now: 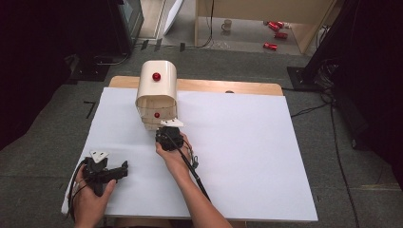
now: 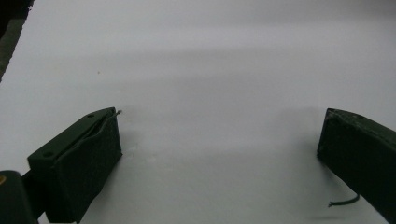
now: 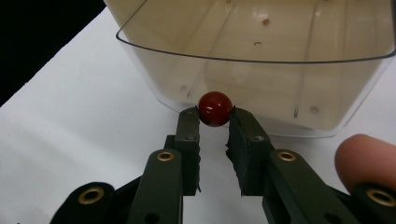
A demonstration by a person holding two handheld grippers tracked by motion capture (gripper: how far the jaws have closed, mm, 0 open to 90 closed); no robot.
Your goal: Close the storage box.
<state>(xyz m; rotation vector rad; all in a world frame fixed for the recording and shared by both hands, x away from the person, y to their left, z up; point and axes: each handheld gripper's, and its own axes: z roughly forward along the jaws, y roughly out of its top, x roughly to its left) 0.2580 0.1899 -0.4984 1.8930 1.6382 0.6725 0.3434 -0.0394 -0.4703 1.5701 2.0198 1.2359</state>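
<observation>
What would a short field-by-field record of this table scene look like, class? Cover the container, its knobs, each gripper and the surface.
container: cream drawer unit, bottom drawer pulled out
knobs: red knob on top; drawer knob on the drawer's front
right gripper: jaws closed on the drawer knob
left gripper: jaws wide apart, nothing between them
surface: white board on the table

We work bare-armed, no sleeves in the high view. Our left gripper (image 1: pixel 124 169) is black with a pale grey three-cornered plate (image 1: pixel 99 155) on top; its thick dark padded jaws carry small screw holes. Our right gripper (image 3: pixel 214 122) is dark green-black, with brass-ringed pivots (image 3: pixel 165 156) and a black cable (image 1: pixel 190 167) trailing along the forearm.
</observation>
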